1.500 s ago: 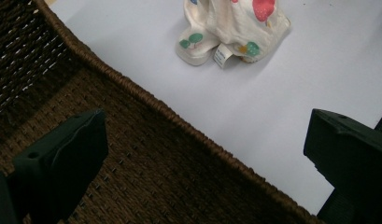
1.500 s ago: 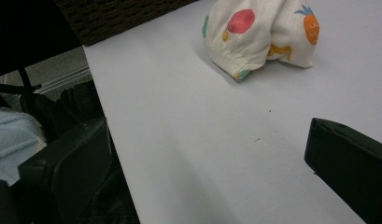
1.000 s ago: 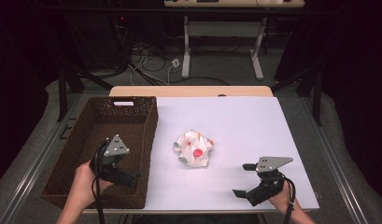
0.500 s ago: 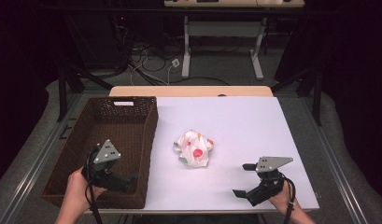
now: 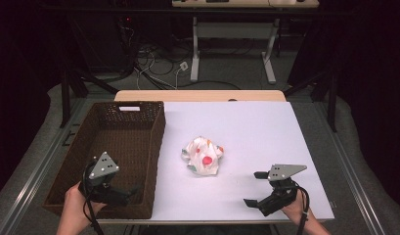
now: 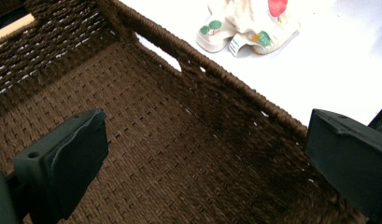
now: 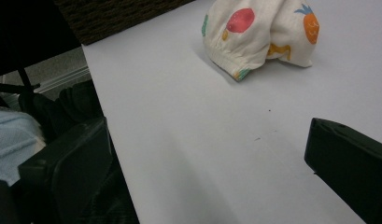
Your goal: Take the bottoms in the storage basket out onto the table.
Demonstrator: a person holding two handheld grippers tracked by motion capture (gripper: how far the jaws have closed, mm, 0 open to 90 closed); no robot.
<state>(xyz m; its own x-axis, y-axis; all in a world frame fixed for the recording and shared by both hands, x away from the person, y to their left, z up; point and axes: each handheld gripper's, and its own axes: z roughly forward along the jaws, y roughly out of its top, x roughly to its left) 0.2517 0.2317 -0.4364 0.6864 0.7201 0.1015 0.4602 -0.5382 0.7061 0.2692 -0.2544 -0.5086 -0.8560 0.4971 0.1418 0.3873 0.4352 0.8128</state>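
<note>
Since a second ago the left gripper [image 5: 120, 197] has slid down toward the lower left of the high view, now low over the near end of the woven basket [image 5: 153, 147], jaws spread wide with nothing between them; right gripper [image 5: 256, 188] unchanged at lower right, also spread and empty, hovering over the bare white desk [image 5: 266, 132].

Crumpled fruit-print cloth [image 5: 203, 155] sits at mid-frame on the desk, just right of the basket and apart from its wall; well clear of both grippers; in the left gripper view it lies at the top [image 6: 247, 23], beyond the basket's rim [image 6: 235, 84], the basket floor bare beneath the jaws; in the right gripper view it lies at upper centre [image 7: 258, 37], with open desk [image 7: 202, 140] between it and the jaws.

Judgement: the left gripper's retreat does not bring it nearer the cloth; the work looks to be putting the cloth into the basket, not yet begun; the right gripper has the clearer line to it, straight ahead with no obstacle.
</note>
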